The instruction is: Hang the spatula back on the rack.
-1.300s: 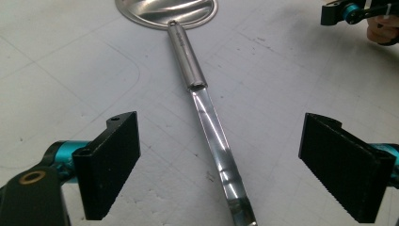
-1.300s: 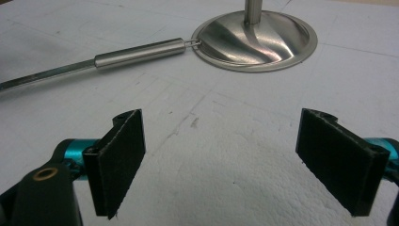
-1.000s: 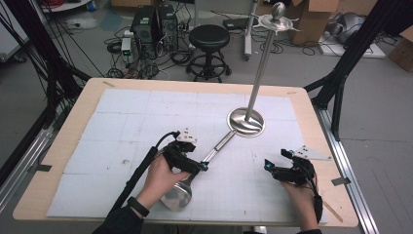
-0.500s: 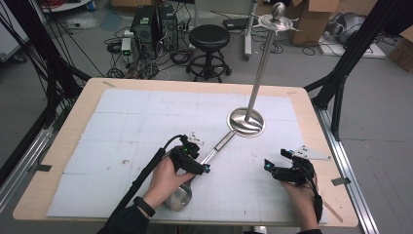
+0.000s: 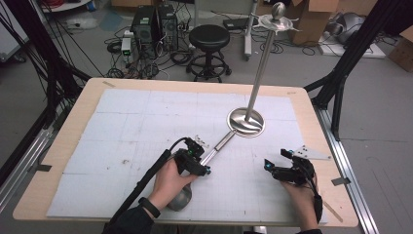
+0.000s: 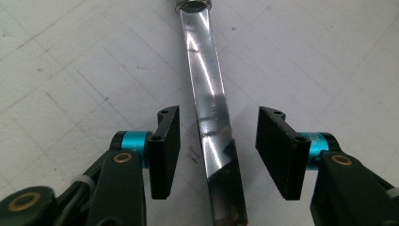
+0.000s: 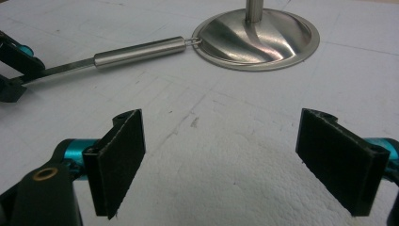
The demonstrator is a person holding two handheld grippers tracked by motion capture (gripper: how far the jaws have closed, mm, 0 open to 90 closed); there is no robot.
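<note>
A steel ladle lies flat on the white mat, its round handle [image 5: 221, 144] pointing at the stand and its bowl [image 5: 178, 200] by the person's left hand. My left gripper [image 5: 202, 163] straddles the ladle's flat shaft [image 6: 209, 108]. Its jaws have just been closing. In the left gripper view [image 6: 217, 141] a gap remains between each pad and the shaft. My right gripper [image 5: 275, 161] rests at the front right of the table, jaws wide open [image 7: 221, 155] over bare mat. The ladle handle [image 7: 139, 51] lies beyond it.
A steel stand with a round base [image 5: 246, 122] and a tall leaning pole [image 5: 260, 73] sits mid-table, its base [image 7: 259, 37] almost touching the ladle's hook end. The wooden table edge [image 5: 311, 126] borders the mat. A stool and cables lie on the floor behind.
My left gripper has shifted slightly right and lower along the ladle shaft, and its jaws have narrowed around it. The right gripper has kept still.
</note>
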